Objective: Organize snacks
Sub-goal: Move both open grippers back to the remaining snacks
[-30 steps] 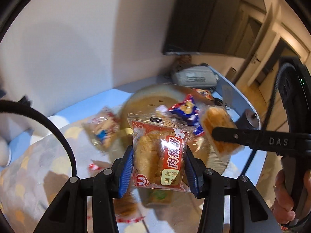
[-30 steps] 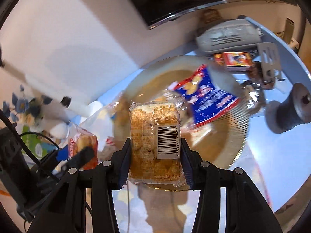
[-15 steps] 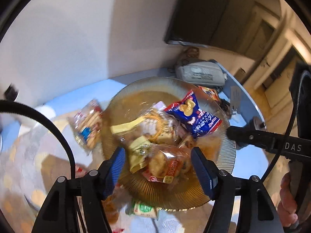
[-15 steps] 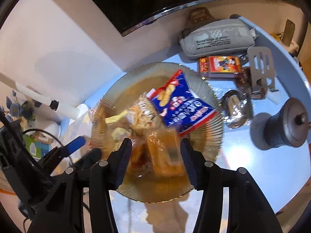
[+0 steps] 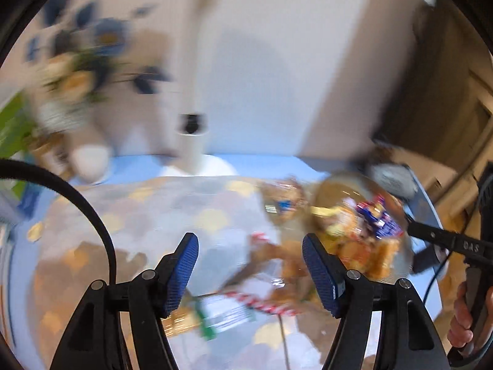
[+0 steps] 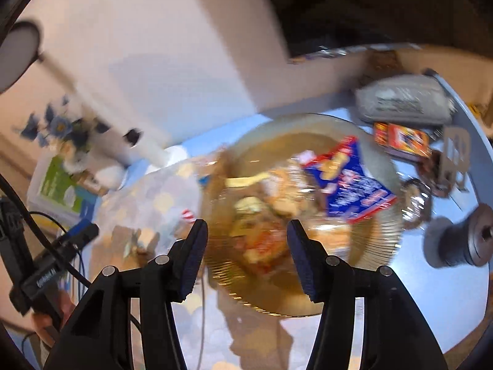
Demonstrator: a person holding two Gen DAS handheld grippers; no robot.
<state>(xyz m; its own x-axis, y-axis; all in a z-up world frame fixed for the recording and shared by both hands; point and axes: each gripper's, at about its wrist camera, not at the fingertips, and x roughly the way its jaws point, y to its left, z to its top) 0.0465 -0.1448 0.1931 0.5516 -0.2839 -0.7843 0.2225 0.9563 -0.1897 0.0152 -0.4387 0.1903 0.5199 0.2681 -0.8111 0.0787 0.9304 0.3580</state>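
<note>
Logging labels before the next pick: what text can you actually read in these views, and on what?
"DAS": on the right gripper's black finger, seen from the left wrist.
Blue snack bag on the amber plate: print blurred, unreadable.
Red box: unreadable.
Grey pouch: lettering blurred.

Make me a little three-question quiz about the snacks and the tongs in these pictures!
1. True or false: the right tongs are squeezing a snack.
2. Where is the blue snack bag? A) on the plate B) on the floor C) in the left tongs
3. Fill in: the red box lies next to the grey ____.

Key: 1 false; 2 A; 3 pouch.
</note>
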